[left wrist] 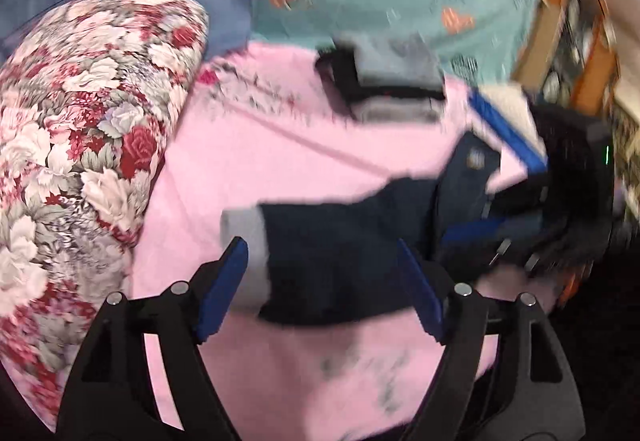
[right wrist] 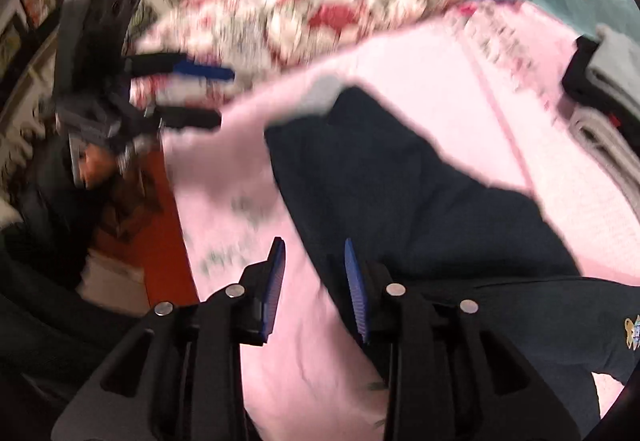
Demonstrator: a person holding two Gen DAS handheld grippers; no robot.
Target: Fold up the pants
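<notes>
We found dark navy pants with grey cuff [left wrist: 340,241] lying on pink bedsheet [left wrist: 260,153], one leg stretched out, not yet neatly folded. Left gripper [left wrist: 320,281] hung above cuff end, jaws wide apart, holding nothing. Right gripper [right wrist: 316,289] jaws apart at pants' edge, empty. We judged folding barely begun; frames blurred. Stack of folded grey and black clothes [left wrist: 384,81] sat near.

The pants [right wrist: 420,201] are dark navy with a grey cuff [left wrist: 244,241] at one leg end and a small printed emblem [right wrist: 631,333] near the other end. They lie loosely spread, seemingly partly folded though blur hides detail, on a pink bedsheet [right wrist: 432,81].
</notes>
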